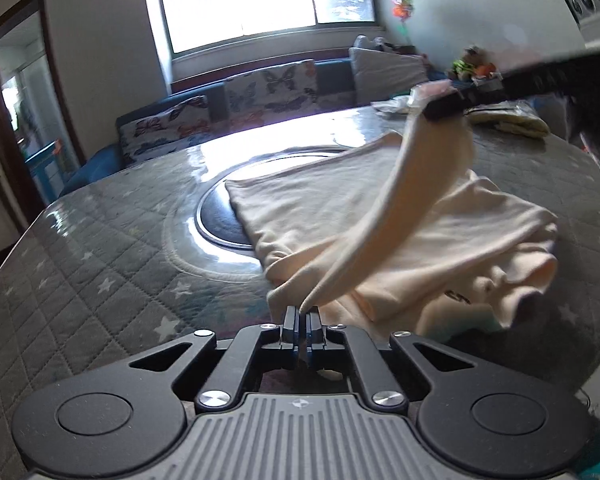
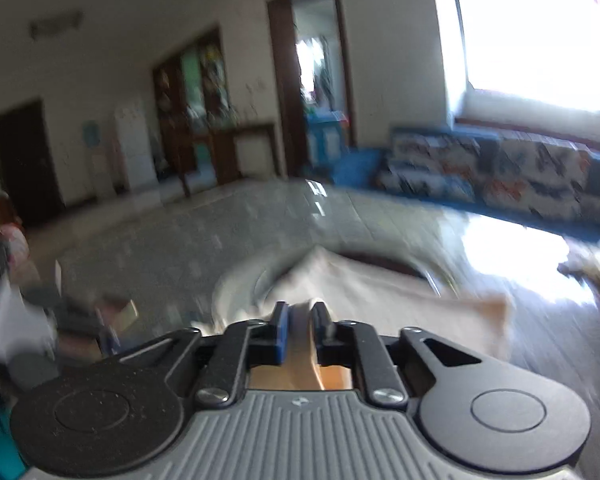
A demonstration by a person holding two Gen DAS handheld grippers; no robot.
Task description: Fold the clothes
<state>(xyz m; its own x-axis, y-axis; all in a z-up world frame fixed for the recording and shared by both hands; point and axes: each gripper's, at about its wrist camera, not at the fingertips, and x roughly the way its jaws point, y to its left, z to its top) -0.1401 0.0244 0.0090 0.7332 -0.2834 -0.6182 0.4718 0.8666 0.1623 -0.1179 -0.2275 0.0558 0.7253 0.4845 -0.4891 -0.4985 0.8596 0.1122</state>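
Observation:
A cream garment lies partly spread on the table, bunched at its right side. In the left wrist view my left gripper is shut on the near end of a long cream strip of it, just above the table's front. The strip rises taut to the upper right, where my right gripper holds its far end in the air. The right wrist view is blurred by motion; there my right gripper is shut on cream fabric, with the garment spread below.
The table wears a grey quilted star cloth under a glossy cover, with a round dark inset partly under the garment. Folded pale yellow cloth lies at the far right. A butterfly-cushioned sofa runs behind the table. A dark sleeve is at right.

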